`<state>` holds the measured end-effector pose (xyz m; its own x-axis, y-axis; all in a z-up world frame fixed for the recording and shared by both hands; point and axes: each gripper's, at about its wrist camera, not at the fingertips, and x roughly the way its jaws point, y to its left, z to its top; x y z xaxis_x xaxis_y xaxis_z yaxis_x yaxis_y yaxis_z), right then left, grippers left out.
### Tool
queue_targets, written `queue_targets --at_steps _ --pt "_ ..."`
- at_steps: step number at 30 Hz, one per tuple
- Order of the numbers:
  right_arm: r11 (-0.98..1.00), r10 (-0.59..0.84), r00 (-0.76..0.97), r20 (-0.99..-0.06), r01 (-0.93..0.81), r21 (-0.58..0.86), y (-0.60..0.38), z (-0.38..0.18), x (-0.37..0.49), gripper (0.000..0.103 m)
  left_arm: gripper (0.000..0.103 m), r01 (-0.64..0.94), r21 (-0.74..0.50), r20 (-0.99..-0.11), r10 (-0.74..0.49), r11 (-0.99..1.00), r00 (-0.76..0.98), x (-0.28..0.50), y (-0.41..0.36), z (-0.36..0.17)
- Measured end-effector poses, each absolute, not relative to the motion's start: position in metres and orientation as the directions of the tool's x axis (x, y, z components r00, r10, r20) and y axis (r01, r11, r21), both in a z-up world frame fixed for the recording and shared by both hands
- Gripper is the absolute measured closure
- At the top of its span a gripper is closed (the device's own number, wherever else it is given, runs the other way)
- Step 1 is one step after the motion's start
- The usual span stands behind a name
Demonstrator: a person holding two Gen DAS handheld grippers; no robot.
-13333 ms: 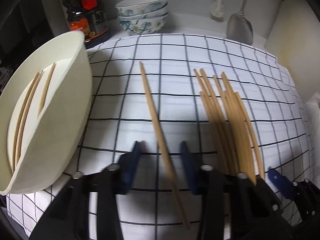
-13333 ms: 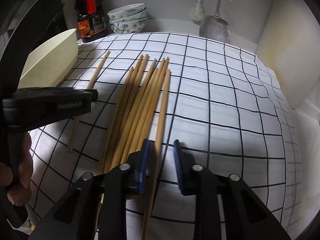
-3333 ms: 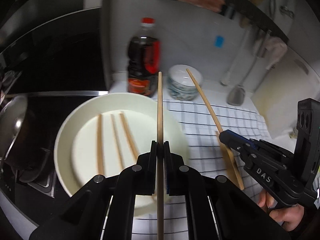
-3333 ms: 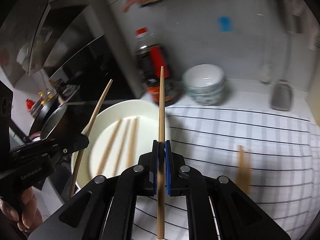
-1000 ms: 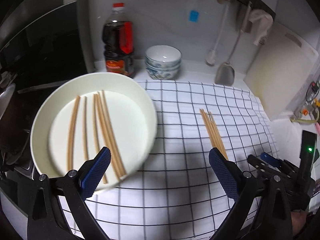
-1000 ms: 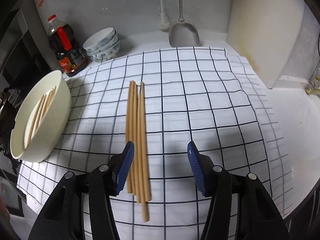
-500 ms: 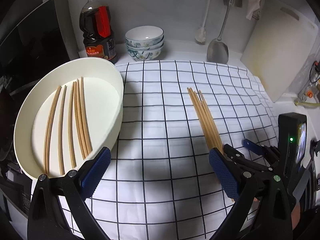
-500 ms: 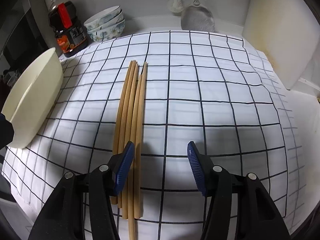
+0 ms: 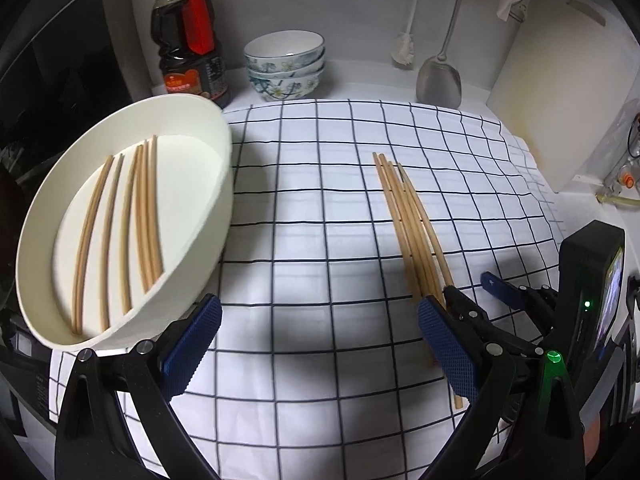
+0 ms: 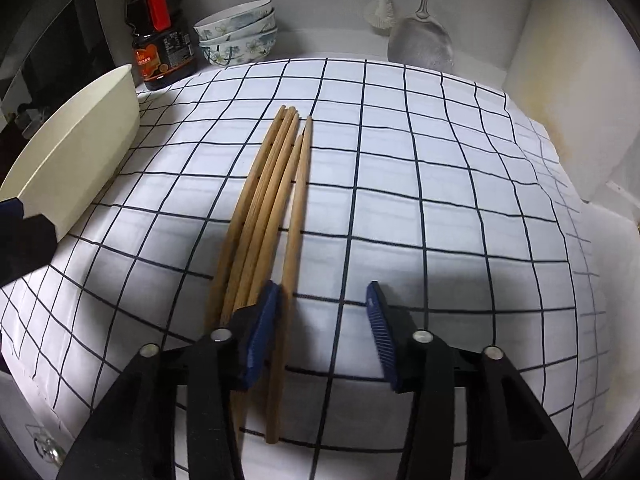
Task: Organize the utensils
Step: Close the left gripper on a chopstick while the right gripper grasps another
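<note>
Several wooden chopsticks (image 10: 272,200) lie in a bundle on the checked cloth (image 10: 440,200). My right gripper (image 10: 322,320) is low over their near ends, and its jaws are closing. Its left finger (image 10: 262,332) rests over the bundle. The rightmost chopstick (image 10: 294,248) lies just inside that pad, and the right pad stands apart from it. My left gripper (image 9: 320,344) hangs wide open over bare cloth with nothing between its fingers, beside the cream bowl (image 9: 224,184). Several chopsticks (image 9: 140,220) lie in the bowl. The left wrist view also shows the bundle (image 9: 408,224) and the right gripper (image 9: 472,286).
A soy sauce bottle (image 9: 190,40) and stacked patterned bowls (image 9: 284,64) stand at the back. A metal spatula (image 9: 438,76) and a brush (image 9: 406,46) hang on the wall. A white cutting board (image 9: 560,92) leans at the right. Dark stove surfaces lie left of the bowl.
Both grippers have sunk closer to the cloth. The right gripper's jaws have narrowed and now sit over the bundle's near ends. The left gripper stays wide open.
</note>
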<state>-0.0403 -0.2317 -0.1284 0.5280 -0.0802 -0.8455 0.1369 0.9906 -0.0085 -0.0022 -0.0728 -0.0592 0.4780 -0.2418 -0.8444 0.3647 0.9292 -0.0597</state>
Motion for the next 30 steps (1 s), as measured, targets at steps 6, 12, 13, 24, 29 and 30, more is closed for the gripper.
queue_targets --at_steps 6,12,13,24,29,30 --pt "0.987 -0.094 0.534 -0.840 0.159 -0.010 -0.253 -0.129 -0.041 0.062 0.006 0.388 -0.072 -0.850 -0.260 0.919 0.458 0.006 -0.098 -0.078" --pt "0.981 -0.113 0.535 -0.837 0.195 -0.007 -0.286 -0.128 -0.045 0.062 0.006 0.410 -0.030 -0.862 -0.231 0.912 0.452 0.014 -0.127 -0.104" --pt "0.980 -0.115 0.534 -0.838 0.198 -0.009 -0.289 -0.128 -0.046 0.062 0.006 0.410 -0.025 -0.865 -0.225 0.912 0.448 0.016 -0.128 -0.107" --pt "0.984 -0.103 0.554 -0.826 0.180 -0.003 -0.292 -0.128 -0.049 0.062 0.006 0.383 -0.002 -0.882 -0.183 0.924 0.435 0.020 -0.130 -0.130" --pt "0.992 -0.084 0.558 -0.826 0.128 -0.015 -0.289 -0.128 -0.035 0.062 0.007 0.364 -0.003 -0.885 -0.172 0.932 0.432 0.032 -0.132 -0.135" --pt "0.993 -0.081 0.558 -0.826 0.119 -0.017 -0.289 -0.128 -0.032 0.062 0.007 0.361 -0.004 -0.885 -0.171 0.933 0.432 0.035 -0.132 -0.135"
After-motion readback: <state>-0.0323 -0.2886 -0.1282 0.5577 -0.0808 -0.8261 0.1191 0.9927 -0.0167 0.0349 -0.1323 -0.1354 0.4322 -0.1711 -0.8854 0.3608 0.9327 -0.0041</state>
